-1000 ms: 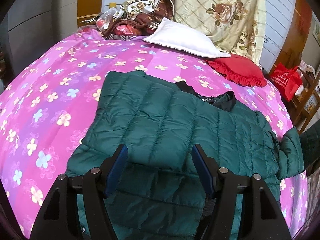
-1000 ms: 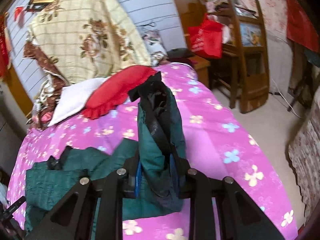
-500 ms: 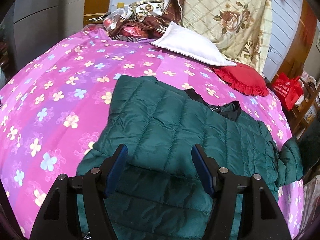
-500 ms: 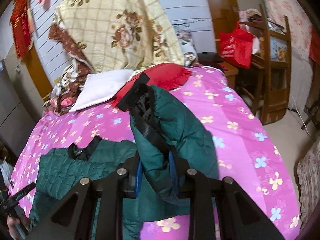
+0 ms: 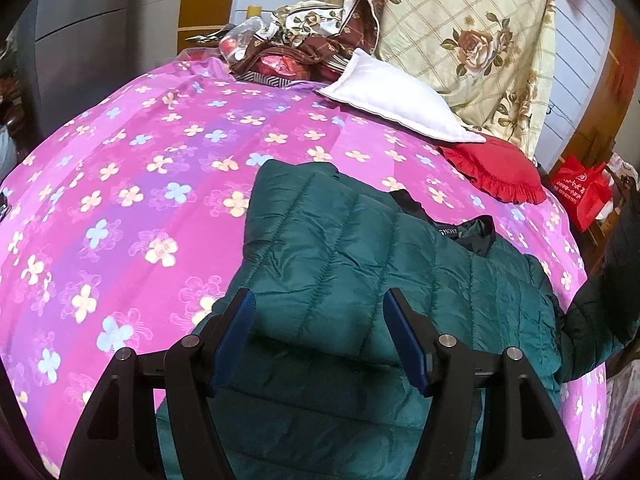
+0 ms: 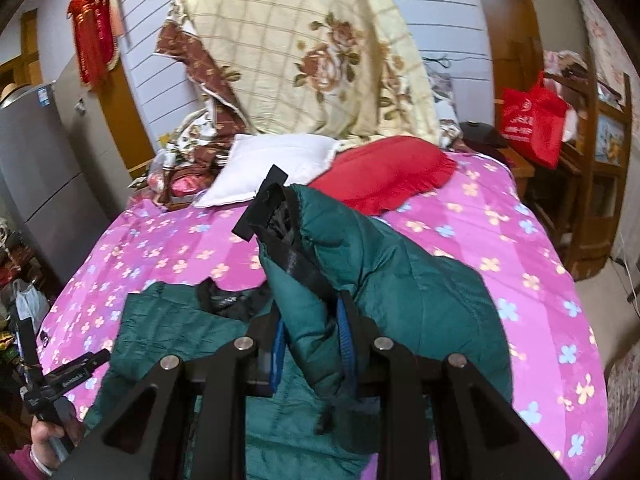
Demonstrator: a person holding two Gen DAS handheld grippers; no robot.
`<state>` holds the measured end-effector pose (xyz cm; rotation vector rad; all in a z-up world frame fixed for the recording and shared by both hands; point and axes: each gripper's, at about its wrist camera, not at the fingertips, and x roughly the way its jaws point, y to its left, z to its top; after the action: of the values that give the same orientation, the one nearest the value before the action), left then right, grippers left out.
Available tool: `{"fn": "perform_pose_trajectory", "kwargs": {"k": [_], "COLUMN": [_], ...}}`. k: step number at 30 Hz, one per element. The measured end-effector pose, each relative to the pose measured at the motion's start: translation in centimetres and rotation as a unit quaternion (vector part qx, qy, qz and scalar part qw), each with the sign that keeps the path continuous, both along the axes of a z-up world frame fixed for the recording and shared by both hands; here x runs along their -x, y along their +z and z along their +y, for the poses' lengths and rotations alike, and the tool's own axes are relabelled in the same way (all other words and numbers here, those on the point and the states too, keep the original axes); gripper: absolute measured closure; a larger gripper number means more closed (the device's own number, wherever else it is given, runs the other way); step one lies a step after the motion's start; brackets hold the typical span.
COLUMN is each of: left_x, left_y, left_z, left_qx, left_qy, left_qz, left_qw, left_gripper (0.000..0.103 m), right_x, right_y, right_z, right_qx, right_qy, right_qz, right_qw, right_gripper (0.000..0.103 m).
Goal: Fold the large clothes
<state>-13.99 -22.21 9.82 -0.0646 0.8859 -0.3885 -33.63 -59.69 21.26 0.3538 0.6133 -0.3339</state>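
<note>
I see the green puffer jacket [image 5: 360, 272] lying spread on the bed [image 5: 120, 208], one sleeve folded across its body. My left gripper [image 5: 320, 336] hovers above that fold with its jaws spread and nothing between them. My right gripper [image 6: 312, 344] has its jaws pinching the other sleeve [image 6: 360, 264], lifted above the bed near the red pillow [image 6: 384, 168].

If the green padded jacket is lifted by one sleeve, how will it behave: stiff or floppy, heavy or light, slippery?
Probably floppy: the sleeve pinched in the right gripper droops over its fingers. Likely light for its bulk, since the green padded jacket is puffy and quilted. Its shell looks shiny, so it may slide easily on the pink bedspread.
</note>
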Motion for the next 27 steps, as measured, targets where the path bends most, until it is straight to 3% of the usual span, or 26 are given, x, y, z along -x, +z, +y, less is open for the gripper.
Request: {"fn": "perform_pose_trajectory", "kwargs": {"k": [10,27], "left_x": [-0.8,-1.8], "left_y": [-0.2,-0.7], "left_z": [1.6,3.0], "left_qx": [0.003,0.002], "left_qy": [0.010,0.019], "left_qz": [0.003,0.006], "left_qw": [0.9999,0.9998], "left_gripper": [0.059,0.059], "right_x": [-4.5,-11.3], "right_y": [0.2,-4.4], "right_z": [4.8,11.1], "right_qx": [-0.035,-0.095], "right_qy": [0.062,0.128], "right_qz": [-0.003,0.027], "right_qw": [0.997,0.987], "right_gripper": [0.079,0.079]}}
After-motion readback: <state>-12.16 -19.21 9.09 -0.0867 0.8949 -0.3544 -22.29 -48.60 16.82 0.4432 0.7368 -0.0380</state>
